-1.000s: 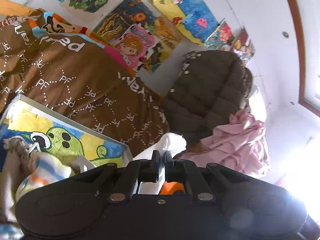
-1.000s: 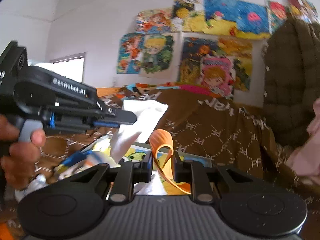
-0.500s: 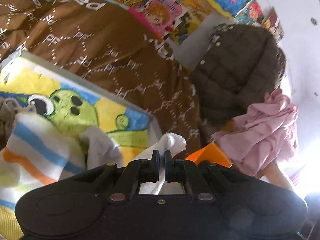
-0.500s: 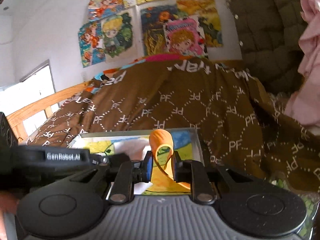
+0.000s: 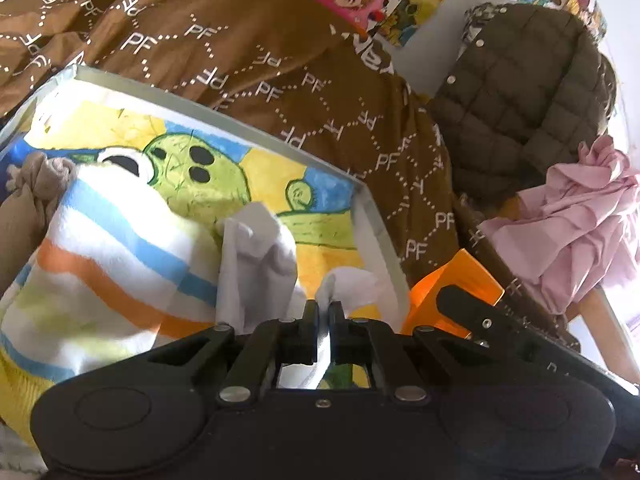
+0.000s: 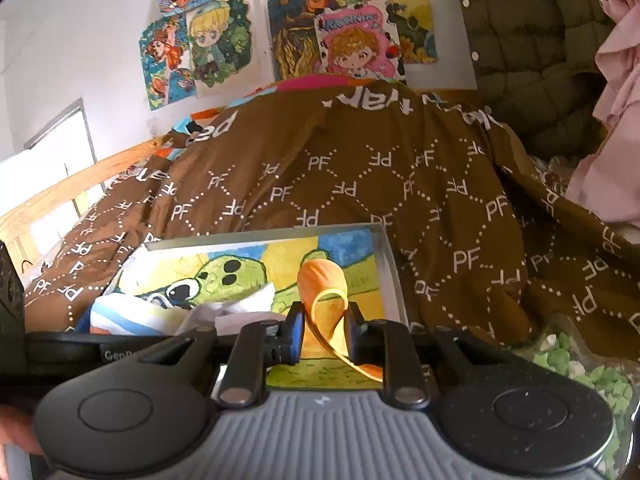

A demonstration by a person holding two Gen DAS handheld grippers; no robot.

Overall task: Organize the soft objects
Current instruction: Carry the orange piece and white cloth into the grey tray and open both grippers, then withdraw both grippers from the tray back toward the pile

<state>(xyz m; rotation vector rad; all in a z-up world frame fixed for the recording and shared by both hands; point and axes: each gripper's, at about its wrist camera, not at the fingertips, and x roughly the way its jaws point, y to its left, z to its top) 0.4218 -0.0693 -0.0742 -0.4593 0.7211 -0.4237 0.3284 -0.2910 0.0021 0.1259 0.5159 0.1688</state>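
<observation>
White cloth (image 5: pixel 340 284) pinched in left jaws, orange cloth (image 6: pixel 324 300) between right jaws

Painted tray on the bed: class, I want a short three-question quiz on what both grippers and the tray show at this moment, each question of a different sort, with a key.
1. True or false: the left gripper is shut on a white cloth.
2. Multiple choice: what sits between the fingers of the right gripper? A) a pink garment B) an orange cloth C) a brown sock
3. Fill in: the striped towel lies in the ____, over its green cartoon picture.

Key: 1 true; 2 B; 3 tray
</observation>
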